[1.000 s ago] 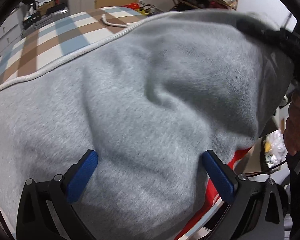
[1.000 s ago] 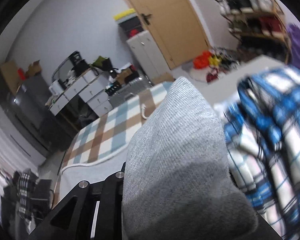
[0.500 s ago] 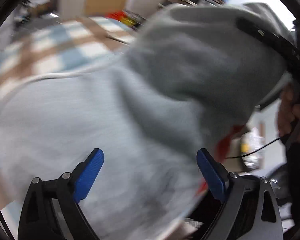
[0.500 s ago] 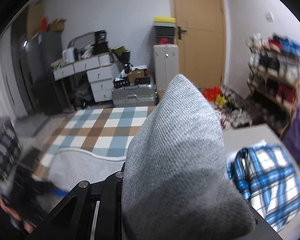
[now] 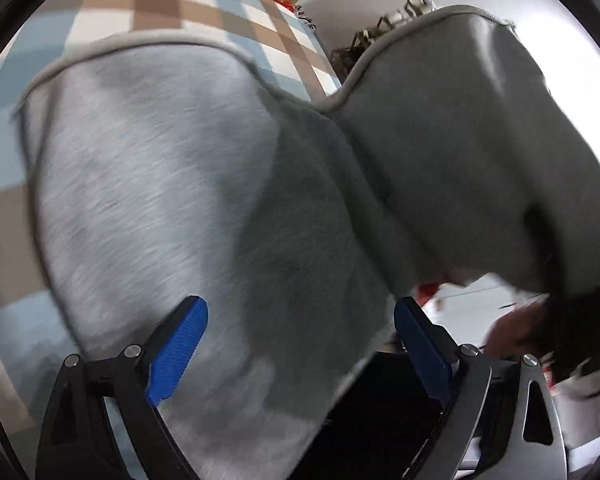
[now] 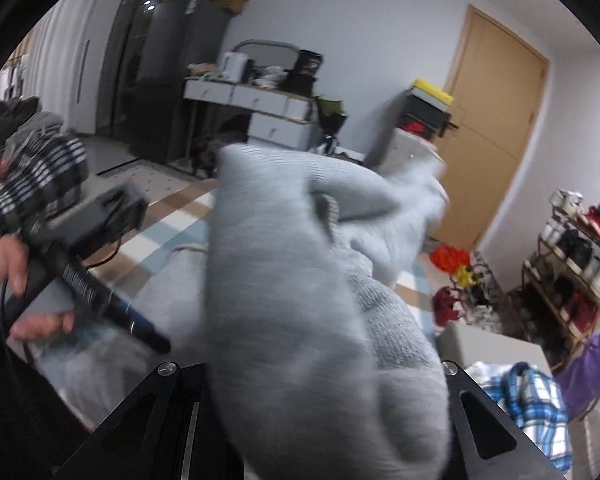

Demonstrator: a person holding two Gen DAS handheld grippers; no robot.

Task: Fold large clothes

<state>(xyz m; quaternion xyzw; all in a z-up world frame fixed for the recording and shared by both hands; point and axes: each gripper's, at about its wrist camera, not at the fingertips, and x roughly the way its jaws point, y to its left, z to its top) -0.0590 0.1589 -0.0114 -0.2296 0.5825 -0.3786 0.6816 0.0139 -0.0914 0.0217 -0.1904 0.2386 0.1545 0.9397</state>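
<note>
Hanging across the left wrist view, a grey sweatshirt point(image 5: 284, 184) drapes over a checked blanket point(image 5: 204, 8) while the left gripper point(image 5: 300, 344) stands wide apart, its blue pads point(image 5: 178, 350) clear of the cloth. In the right wrist view, the right gripper point(image 6: 320, 400) is clamped on bunched sweatshirt fabric, lifted above the blanket; a plaid shirt point(image 6: 528, 404) lies nearby.

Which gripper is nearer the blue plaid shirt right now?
Right. The right gripper, shut on the grey sweatshirt, has the blue plaid shirt just off its side; the left gripper is across the sweatshirt from it.
</note>
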